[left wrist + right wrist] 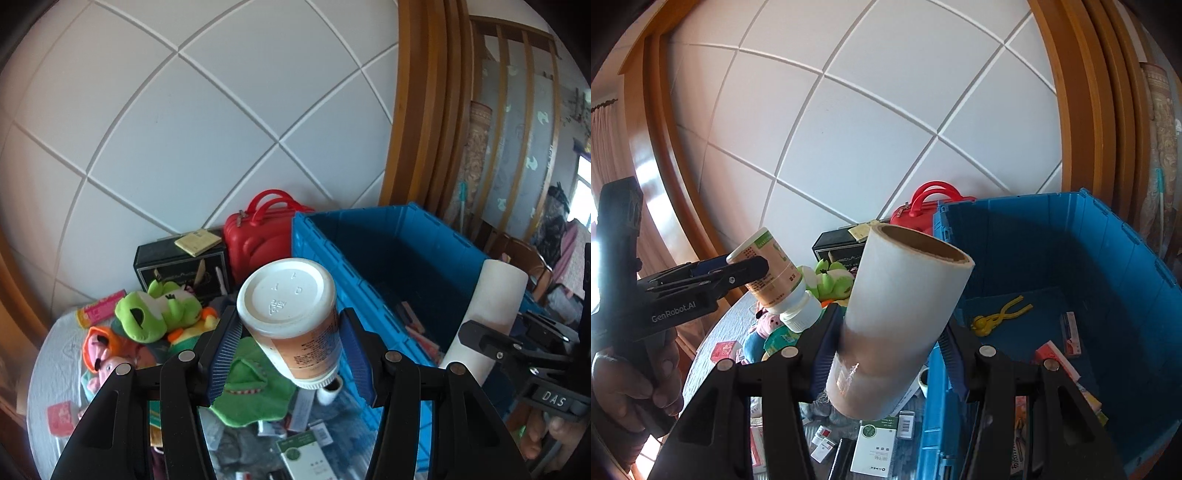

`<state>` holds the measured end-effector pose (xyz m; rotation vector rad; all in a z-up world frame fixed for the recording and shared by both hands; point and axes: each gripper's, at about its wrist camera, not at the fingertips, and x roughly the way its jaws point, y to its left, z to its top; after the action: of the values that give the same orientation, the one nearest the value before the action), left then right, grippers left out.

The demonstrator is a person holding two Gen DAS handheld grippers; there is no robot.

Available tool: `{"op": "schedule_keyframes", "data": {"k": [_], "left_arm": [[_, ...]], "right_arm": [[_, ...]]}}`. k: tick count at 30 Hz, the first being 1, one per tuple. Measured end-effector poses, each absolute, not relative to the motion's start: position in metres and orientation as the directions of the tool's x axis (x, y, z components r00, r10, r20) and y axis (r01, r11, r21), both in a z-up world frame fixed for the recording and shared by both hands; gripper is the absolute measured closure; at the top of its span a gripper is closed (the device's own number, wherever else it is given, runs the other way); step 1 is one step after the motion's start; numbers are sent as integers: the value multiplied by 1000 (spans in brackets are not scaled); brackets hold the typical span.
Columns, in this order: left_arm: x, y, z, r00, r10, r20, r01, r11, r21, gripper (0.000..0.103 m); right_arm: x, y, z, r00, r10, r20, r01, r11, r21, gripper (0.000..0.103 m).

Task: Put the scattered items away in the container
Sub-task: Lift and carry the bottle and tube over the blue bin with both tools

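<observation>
My left gripper (291,354) is shut on a white-capped bottle (295,317) with an orange label, held upside down in the air left of the blue crate (399,254). It also shows in the right wrist view (768,269). My right gripper (890,354) is shut on a white roll with a cardboard core (897,321), held above the crate's left wall (938,369). The roll also shows in the left wrist view (487,317). Several small boxes and a yellow toy (997,314) lie inside the crate.
A round table (48,369) holds plush toys (155,310), a green cloth (255,387), small boxes (875,446) and packets. A red case (255,236) and a black box (177,266) stand by the white panelled wall. A wooden door frame rises at the right.
</observation>
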<state>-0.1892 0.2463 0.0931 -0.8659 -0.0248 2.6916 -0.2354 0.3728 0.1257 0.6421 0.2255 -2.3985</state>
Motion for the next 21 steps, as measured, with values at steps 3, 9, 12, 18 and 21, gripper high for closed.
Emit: {"op": "schedule_keyframes", "data": {"k": [3,9,12,18,21], "left_arm": [[-192,272,100,-761,330,-558,-324,-939,-114,49],[-198,328,110,-734,397,-551,-406,-907,-113,49],[-202,353,113,-718,427,-550,-440,-890,-116,49],[-208,399,112,-678,479,-558,-505,-855,-119,49],[-211,418,110,-660,495,-566,-532,-839,-115,49]], "right_arm": [[-242,394,137,-707,-515,-485,587,-809,4,53],[-254,434,148,-754,-449,-479,512,-859,-1,53],[-256,453,153,-775,-410,-480,470,-882,-7,53],[-258,483,155,-810,-321,-491,385,-923,-31,53],[-263,496,153,-818,-281,-503,347,-937,-42,53]]}}
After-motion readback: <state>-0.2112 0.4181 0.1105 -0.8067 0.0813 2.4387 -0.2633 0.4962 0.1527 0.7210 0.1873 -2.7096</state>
